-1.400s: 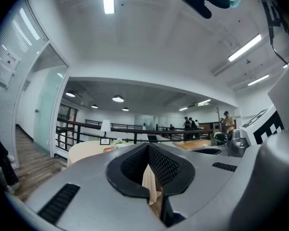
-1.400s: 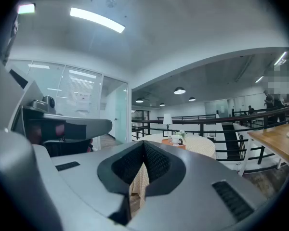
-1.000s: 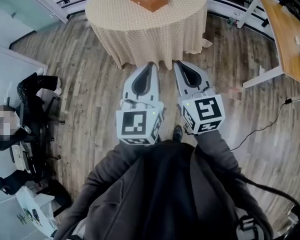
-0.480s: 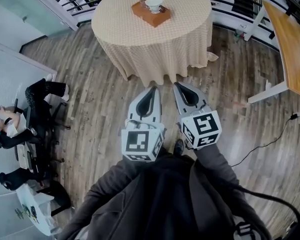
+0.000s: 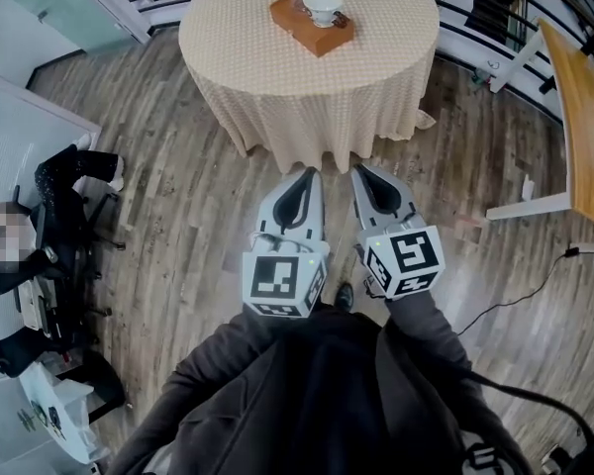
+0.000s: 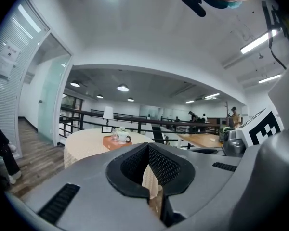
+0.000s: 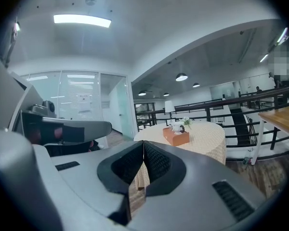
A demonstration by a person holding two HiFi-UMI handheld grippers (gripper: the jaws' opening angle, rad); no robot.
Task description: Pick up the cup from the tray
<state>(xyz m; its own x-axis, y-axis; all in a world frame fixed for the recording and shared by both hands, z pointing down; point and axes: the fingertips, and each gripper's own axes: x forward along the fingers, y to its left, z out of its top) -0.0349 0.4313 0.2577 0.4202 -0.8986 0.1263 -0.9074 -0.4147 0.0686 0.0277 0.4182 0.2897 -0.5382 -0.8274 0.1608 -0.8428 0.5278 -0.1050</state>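
A white cup (image 5: pixel 324 6) stands on a brown tray (image 5: pixel 312 26) on a round table with a beige cloth (image 5: pixel 277 67), at the top of the head view. Both grippers hang side by side over the wooden floor, well short of the table and pointing at it. My left gripper (image 5: pixel 307 172) is shut with nothing in it, and so is my right gripper (image 5: pixel 360 169). In the left gripper view the cup (image 6: pixel 120 136) and tray (image 6: pixel 114 142) sit far off above the closed jaws (image 6: pixel 148 146). In the right gripper view the cup (image 7: pixel 176 126) and tray (image 7: pixel 177 136) lie beyond the closed jaws (image 7: pixel 143 143).
A wooden desk (image 5: pixel 584 97) with white legs stands at the right, and a black cable (image 5: pixel 515 275) runs across the floor below it. A black railing (image 5: pixel 465 28) runs behind the table. A seated person (image 5: pixel 49 245) and office chairs are at the left.
The table with the tray and cup shows lower and fuller in the head view. Both grippers have sunk a little and moved toward it, still shut.
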